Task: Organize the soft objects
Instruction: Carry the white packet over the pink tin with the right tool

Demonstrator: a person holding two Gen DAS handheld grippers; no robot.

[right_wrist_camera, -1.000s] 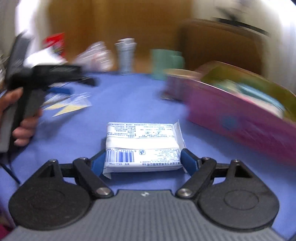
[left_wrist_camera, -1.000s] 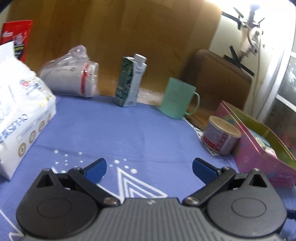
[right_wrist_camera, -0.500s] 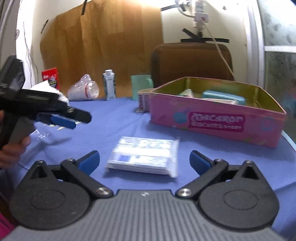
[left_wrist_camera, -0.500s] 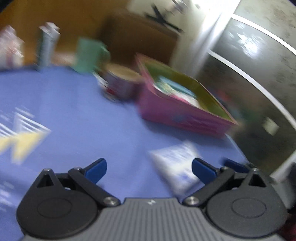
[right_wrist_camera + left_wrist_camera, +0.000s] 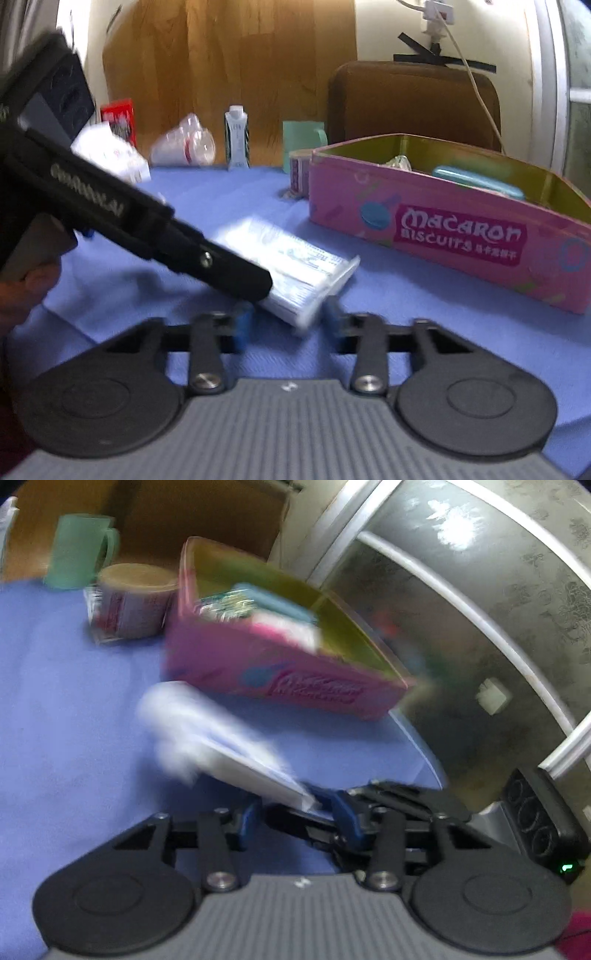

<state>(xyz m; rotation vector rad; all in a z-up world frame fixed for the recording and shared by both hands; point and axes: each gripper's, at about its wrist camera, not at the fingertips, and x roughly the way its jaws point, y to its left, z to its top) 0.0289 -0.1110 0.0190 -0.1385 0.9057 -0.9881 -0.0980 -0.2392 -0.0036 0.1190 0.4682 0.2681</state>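
Observation:
A white tissue pack (image 5: 295,266) lies tilted on the blue cloth in front of the pink Macaron biscuit tin (image 5: 443,229); it is blurred in the left wrist view (image 5: 207,738). My left gripper (image 5: 295,812) has its jaws narrowed on the pack's near end, and its black body (image 5: 155,236) reaches in from the left in the right wrist view. My right gripper (image 5: 286,321) has its jaws narrowed close to the pack's near corner; I cannot tell if it touches. The tin (image 5: 280,672) holds a teal pack (image 5: 476,179) and other soft items.
A paper cup (image 5: 129,605) and a green mug (image 5: 79,550) stand left of the tin. A milk carton (image 5: 236,136), bagged cups (image 5: 184,144), a large white tissue bag (image 5: 110,155) and a red box (image 5: 118,114) stand at the back. A brown chair (image 5: 413,99) is behind.
My right gripper let go of the tissue pack and then narrowed its jaws again. My left gripper swung right to the pack and closed on its end; the pack now lies tilted.

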